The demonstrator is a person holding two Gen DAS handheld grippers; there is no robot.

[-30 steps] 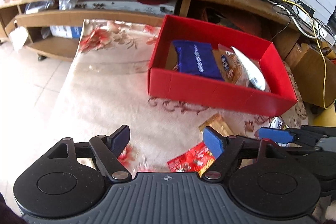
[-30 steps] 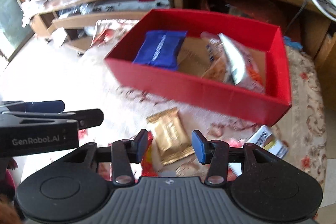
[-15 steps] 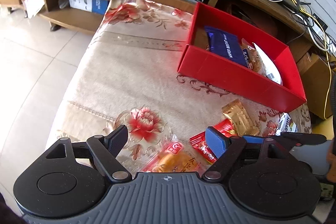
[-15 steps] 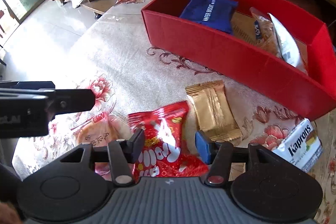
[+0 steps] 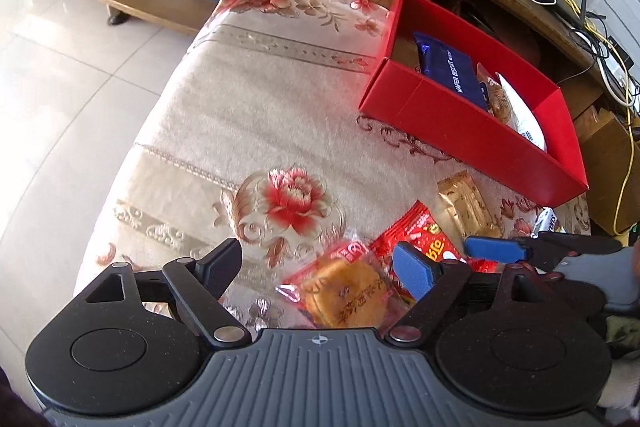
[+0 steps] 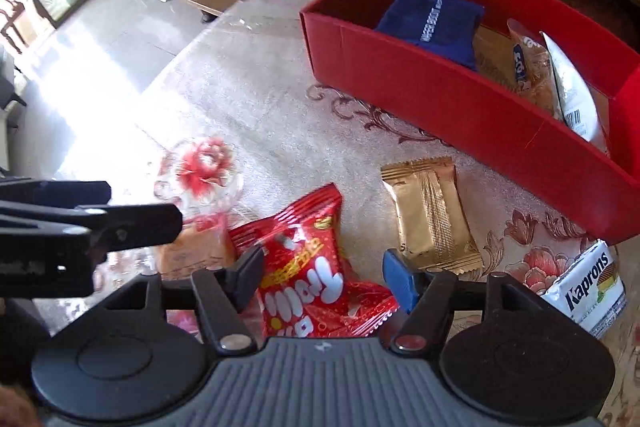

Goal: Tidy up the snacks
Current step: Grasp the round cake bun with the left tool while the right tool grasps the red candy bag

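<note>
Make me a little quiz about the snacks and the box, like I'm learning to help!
1. True or false: the blue packet lies inside the red box.
2. Which snack sits between the right gripper's open fingers? A) gold packet B) red bag C) white packet
3. Fill in: the gold packet lies on the flowered cloth, ______ the box.

Key
1. True.
2. B, the red bag.
3. Outside. It lies just in front of the box's near wall, and the white packet is out too.

Black ribbed grippers, silver rivets, blue-padded fingers point(image 5: 412, 269).
</note>
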